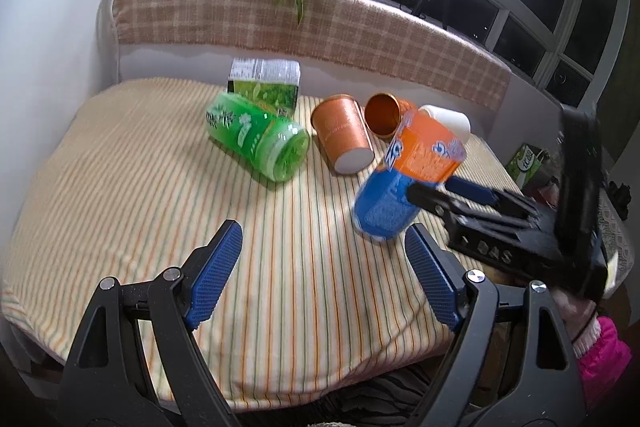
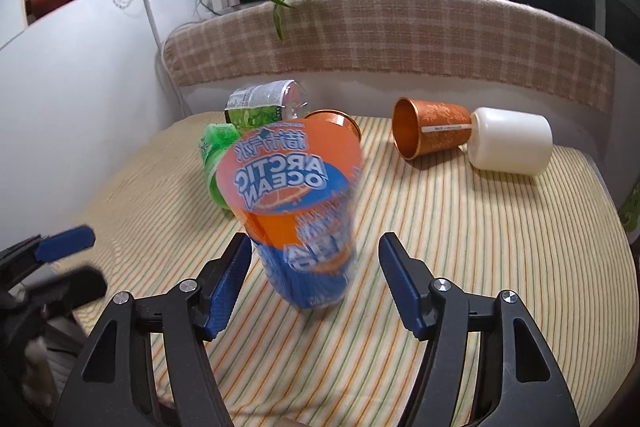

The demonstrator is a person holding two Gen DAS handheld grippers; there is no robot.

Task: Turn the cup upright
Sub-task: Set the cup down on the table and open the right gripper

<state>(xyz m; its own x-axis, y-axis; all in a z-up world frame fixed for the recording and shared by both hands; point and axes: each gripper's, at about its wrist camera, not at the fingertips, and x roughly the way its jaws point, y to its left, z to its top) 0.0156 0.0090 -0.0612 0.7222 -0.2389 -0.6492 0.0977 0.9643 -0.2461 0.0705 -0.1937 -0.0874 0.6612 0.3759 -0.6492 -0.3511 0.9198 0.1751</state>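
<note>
Item: orange-and-blue cup (image 2: 296,215), printed ARCTIC OCEAN. Position: on the striped bench (image 2: 460,247), between the spread fingers of the right claw (image 2: 314,283); blurred, apparently tilting, print reading inverted, narrow blue end at the cloth.

Right claw: released, its pads beside the cup; contact cannot be told.

Left claw (image 1: 324,275): released, empty, near the bench's front edge.

Others lying on their sides: 2 copper cups (image 2: 432,131), white cup (image 2: 510,141), green bottle (image 1: 256,139).

Step, judged: cup being set down or let go. Next: confirm it settles steadily, then retract without nudging it.
</note>
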